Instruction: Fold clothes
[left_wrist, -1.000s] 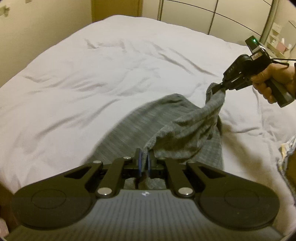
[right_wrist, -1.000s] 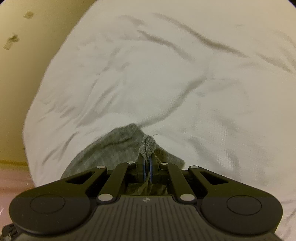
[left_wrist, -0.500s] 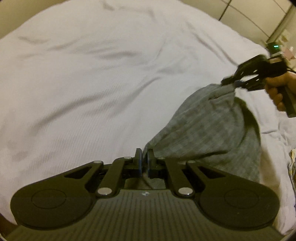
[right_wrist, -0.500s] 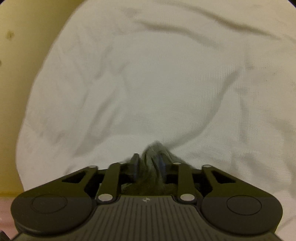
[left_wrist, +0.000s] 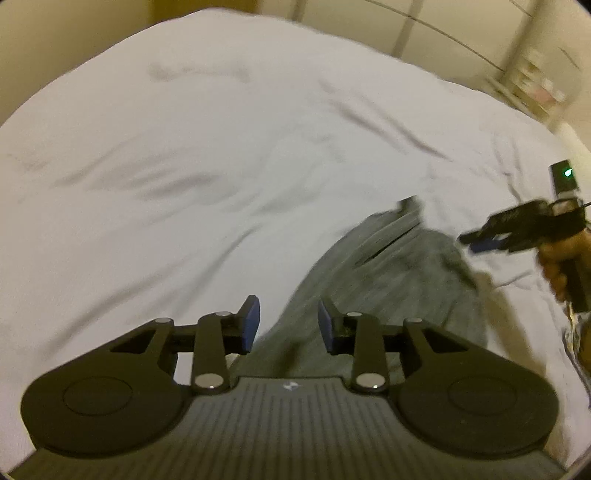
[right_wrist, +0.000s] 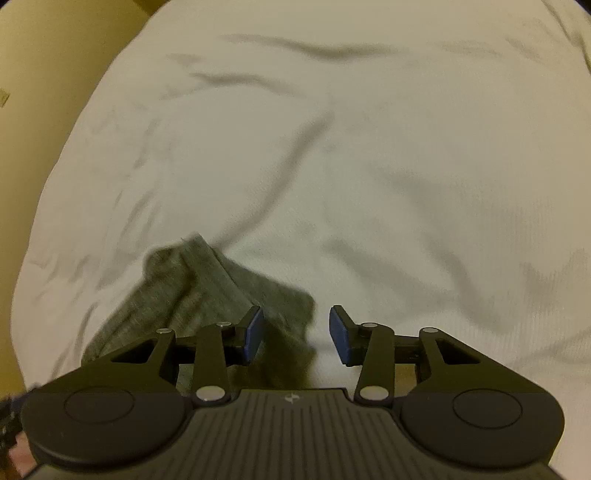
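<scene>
**Both grippers spread, grey garment loose on the white bedding**

In the left wrist view, the left gripper (left_wrist: 289, 325) fills the lower part of the frame with its two blue-padded fingers (left_wrist: 250, 325) standing well apart and nothing between them. The grey knitted garment (left_wrist: 388, 280) lies on the white bedcover (left_wrist: 184, 147), running from behind the gap between the fingers up toward the right of centre, where one end rises into a small blurred peak. Its surface is rumpled, with a long fold line across the upper half; motion blur hides finer detail.

At the right edge of that same view, a hand (left_wrist: 561, 258) grips the handle of the right gripper (left_wrist: 476, 242), which points left toward the garment's right-hand edge. A blue pad shows at its tip, and a green light glows on the small box mounted on top. It sits just beside the cloth and appears apart from it.

The right wrist view confirms this: the right gripper's fingers (right_wrist: 255, 334) are spread wide, with bare white bedcover showing in most of the gap. The grey garment lies at lower left of centre, a corner of it reaching just behind the left finger and slightly into the gap, clamped by neither pad. Pale wardrobe doors (left_wrist: 424, 29) run along the top right of the left wrist view.
</scene>
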